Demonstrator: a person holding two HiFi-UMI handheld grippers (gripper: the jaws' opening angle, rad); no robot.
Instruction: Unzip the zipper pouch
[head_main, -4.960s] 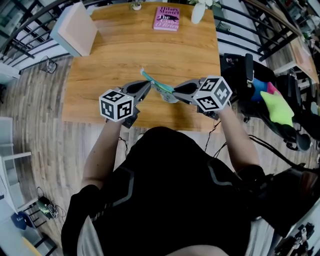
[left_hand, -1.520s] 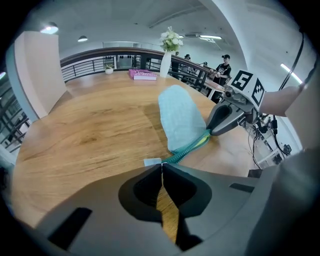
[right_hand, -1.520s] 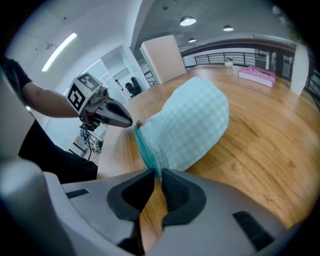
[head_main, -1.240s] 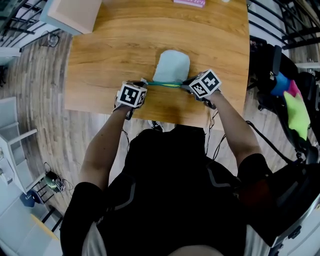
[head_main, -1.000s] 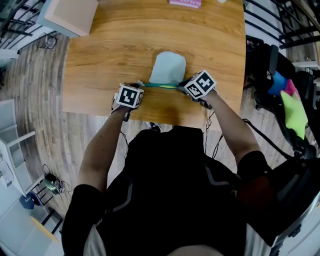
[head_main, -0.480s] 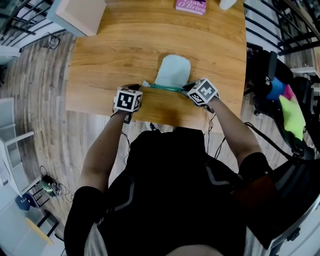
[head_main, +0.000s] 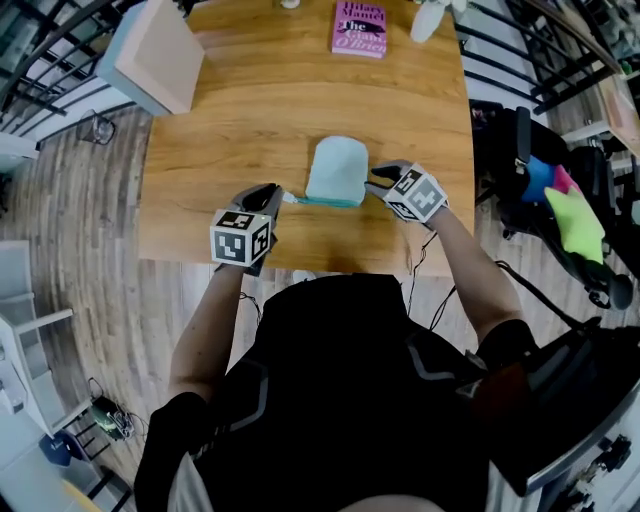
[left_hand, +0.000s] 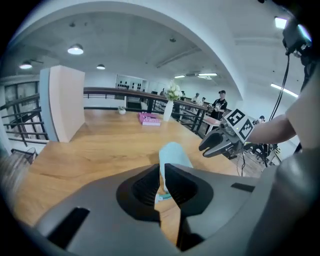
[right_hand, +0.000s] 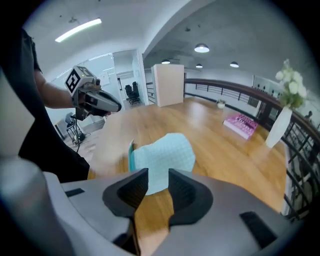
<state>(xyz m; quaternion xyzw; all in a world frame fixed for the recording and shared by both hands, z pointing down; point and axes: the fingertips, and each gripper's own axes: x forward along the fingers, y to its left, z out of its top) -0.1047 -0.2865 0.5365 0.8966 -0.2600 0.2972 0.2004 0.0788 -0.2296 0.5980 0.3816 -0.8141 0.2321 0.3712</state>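
Observation:
A light blue zipper pouch (head_main: 337, 168) lies flat on the wooden table (head_main: 200, 150), its teal zipper edge facing me. My left gripper (head_main: 277, 192) sits at the pouch's left end, jaws nearly together on the end tab; in the left gripper view (left_hand: 162, 180) a pale strip of the pouch (left_hand: 172, 152) runs up between them. At the pouch's right end, the jaws of my right gripper (head_main: 372, 180) are opening. In the right gripper view (right_hand: 157, 182) they stand apart with nothing pressed between them, and the pouch (right_hand: 165, 157) lies just beyond.
A pink book (head_main: 360, 28) and a white vase (head_main: 425, 20) sit at the table's far edge. A pale upright box (head_main: 155, 55) stands at the far left corner. A dark chair with bright cloth items (head_main: 560, 200) is to the right of the table.
The right gripper's jaws have widened and come off the zipper end. The pouch, earlier pulled taut between both grippers, now lies slack. The left gripper has kept its grip.

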